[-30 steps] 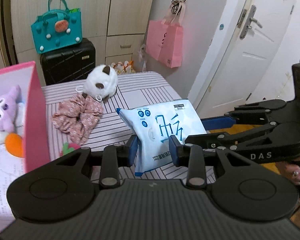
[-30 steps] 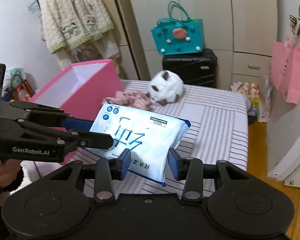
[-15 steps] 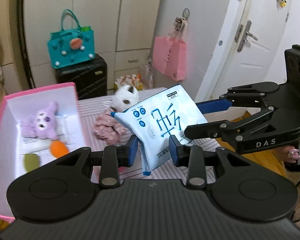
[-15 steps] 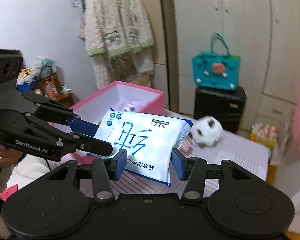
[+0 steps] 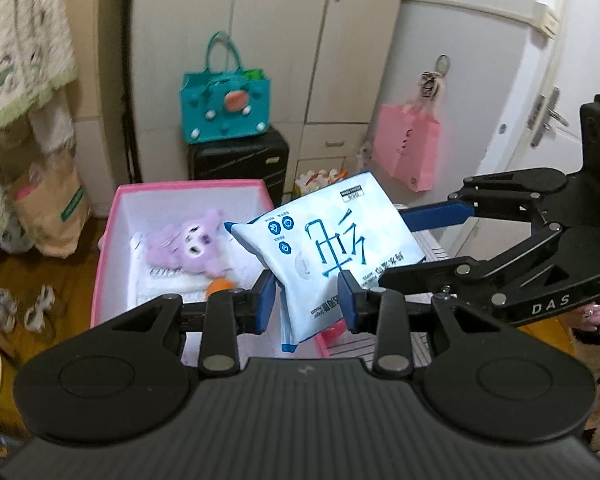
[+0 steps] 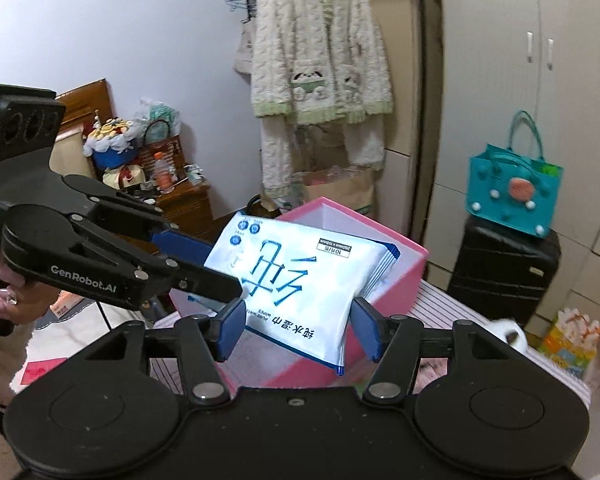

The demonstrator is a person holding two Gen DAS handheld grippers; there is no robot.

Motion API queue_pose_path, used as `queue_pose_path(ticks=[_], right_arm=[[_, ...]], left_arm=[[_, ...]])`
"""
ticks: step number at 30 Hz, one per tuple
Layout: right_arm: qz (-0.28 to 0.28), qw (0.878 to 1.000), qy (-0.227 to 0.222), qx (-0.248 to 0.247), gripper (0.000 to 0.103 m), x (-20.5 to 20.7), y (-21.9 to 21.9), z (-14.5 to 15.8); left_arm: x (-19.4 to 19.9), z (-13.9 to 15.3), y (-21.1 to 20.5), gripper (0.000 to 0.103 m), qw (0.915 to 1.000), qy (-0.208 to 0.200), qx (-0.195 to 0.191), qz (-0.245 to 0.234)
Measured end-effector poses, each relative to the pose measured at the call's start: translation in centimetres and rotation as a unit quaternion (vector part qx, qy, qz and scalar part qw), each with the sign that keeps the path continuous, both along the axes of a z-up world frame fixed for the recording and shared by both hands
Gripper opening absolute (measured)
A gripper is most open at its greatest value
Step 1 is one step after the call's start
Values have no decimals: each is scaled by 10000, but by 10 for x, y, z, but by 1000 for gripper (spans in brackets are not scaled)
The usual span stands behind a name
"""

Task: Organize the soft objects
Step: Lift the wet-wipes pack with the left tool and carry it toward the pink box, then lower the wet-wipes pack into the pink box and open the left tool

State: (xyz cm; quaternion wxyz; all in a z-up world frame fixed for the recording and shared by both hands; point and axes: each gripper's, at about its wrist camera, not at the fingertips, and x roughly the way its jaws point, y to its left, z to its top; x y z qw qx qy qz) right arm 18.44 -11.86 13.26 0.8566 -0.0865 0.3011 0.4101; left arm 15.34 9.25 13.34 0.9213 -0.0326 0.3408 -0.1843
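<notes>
Room, left view: wardrobe (image 5: 276,40) behind a pink box (image 5: 112,236) holding a purple toy (image 5: 188,240).
Left gripper (image 5: 306,300): clamped on the wipes pack (image 5: 328,248), above the box.
Right view, right gripper (image 6: 298,326): jaws just opening, apart, the pack between them.

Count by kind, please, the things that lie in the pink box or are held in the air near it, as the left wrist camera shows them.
wipes pack: 1, held in the air
purple plush toy: 1, in the pink box
orange soft thing: 1, in the box, partly hidden
Total: 3; the pack may hide more.
</notes>
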Motion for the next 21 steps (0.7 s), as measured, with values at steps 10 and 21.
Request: queue_pose_path(ticks=[10,21], right_arm=[[528,9971,515,-208,55,38,41,-25],[919,9828,1318,-915,35,55,83,-62]], left_arm=[[51,-28,47,33,9956,809,83,461],[95,-74,51,33,9784,1866,856,238]])
